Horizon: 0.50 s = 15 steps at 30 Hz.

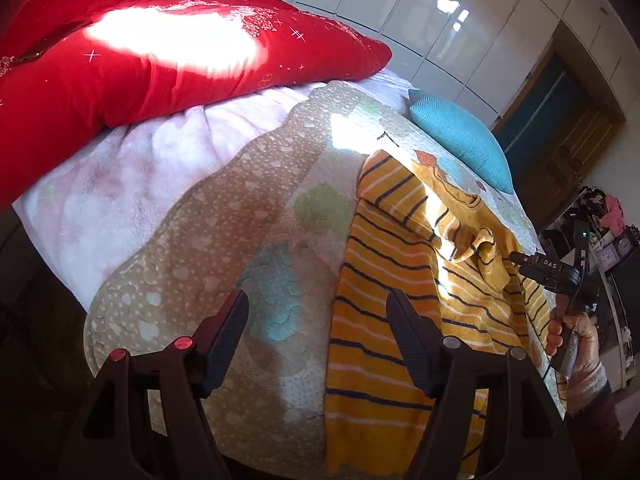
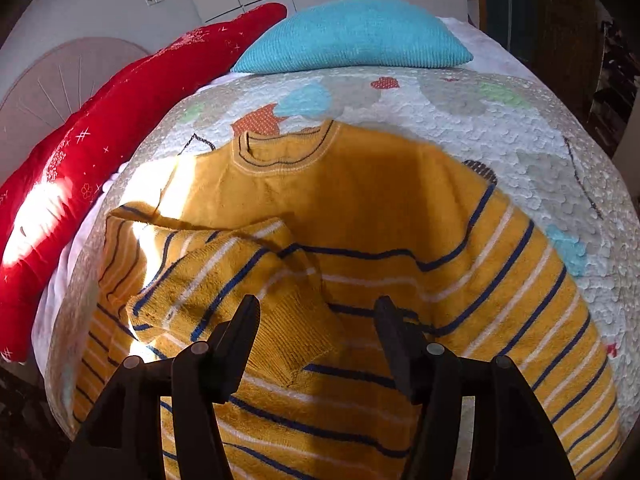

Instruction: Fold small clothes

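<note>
The yellow striped sweater [image 2: 360,208] lies flat on the bed's quilt [image 2: 500,120], one sleeve [image 2: 240,280] folded across its body. Both the right claw [image 2: 316,320] and the left claw [image 1: 318,316] stand open, holding nothing. Next, grip the other sleeve by its cuff and lay it flat. Only the left view shows the hand [image 1: 576,340] carrying the right claw

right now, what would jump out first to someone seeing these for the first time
The yellow striped sweater spread on the patterned quilt draws the eye first, one sleeve folded across its front. Behind it lie a bright red cushion in a patch of sunlight and a teal pillow at the bed's far end. The right gripper stands open over the sleeve's cuff, and the left gripper stands open at the sweater's edge.
</note>
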Each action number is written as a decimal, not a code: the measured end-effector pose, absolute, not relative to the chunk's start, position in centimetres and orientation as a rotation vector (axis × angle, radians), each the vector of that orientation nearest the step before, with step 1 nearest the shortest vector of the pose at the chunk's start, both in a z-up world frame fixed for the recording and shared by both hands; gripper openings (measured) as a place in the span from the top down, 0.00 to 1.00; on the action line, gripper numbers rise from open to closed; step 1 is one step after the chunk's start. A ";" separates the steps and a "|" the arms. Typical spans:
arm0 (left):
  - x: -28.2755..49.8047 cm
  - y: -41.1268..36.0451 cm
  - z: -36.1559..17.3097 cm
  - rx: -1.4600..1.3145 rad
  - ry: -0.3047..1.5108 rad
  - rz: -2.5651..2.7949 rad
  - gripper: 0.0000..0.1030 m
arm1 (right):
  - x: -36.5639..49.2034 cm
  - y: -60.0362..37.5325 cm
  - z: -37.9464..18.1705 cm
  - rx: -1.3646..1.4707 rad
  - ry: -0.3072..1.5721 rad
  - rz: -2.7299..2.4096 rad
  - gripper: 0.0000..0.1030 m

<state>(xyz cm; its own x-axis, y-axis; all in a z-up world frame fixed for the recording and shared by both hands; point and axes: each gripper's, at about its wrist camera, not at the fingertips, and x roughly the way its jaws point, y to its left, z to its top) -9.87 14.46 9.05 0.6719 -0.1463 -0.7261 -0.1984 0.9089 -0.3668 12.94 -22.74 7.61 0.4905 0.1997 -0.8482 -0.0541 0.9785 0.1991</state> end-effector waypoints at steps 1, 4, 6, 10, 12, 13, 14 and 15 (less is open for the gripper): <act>-9.8 14.2 9.0 -0.439 0.845 0.026 0.32 | 13.1 -22.3 6.7 0.172 1.069 0.171 0.50; -9.9 13.3 9.3 -0.419 0.849 0.014 0.32 | 13.4 -21.3 4.9 0.195 1.113 0.223 0.90; -10.0 12.9 9.5 -0.401 0.845 0.010 0.32 | 13.0 -21.7 6.0 0.196 1.082 0.221 0.91; -9.8 12.5 9.6 -0.374 0.845 0.014 0.32 | 12.5 -24.7 8.4 0.159 1.034 0.093 0.91; -9.6 12.3 9.4 -0.383 0.854 0.006 0.32 | 12.4 -26.5 8.0 0.151 1.059 0.023 0.90; -9.5 12.1 9.3 -0.386 0.859 0.001 0.32 | 12.4 -27.3 7.4 0.152 1.082 -0.009 0.83; -9.5 11.8 9.2 -0.385 0.863 -0.004 0.32 | 12.2 -28.0 6.9 0.154 1.096 -0.031 0.80; -9.4 11.5 9.1 -0.379 0.867 -0.008 0.32 | 11.8 -28.4 6.8 0.154 1.095 -0.038 0.80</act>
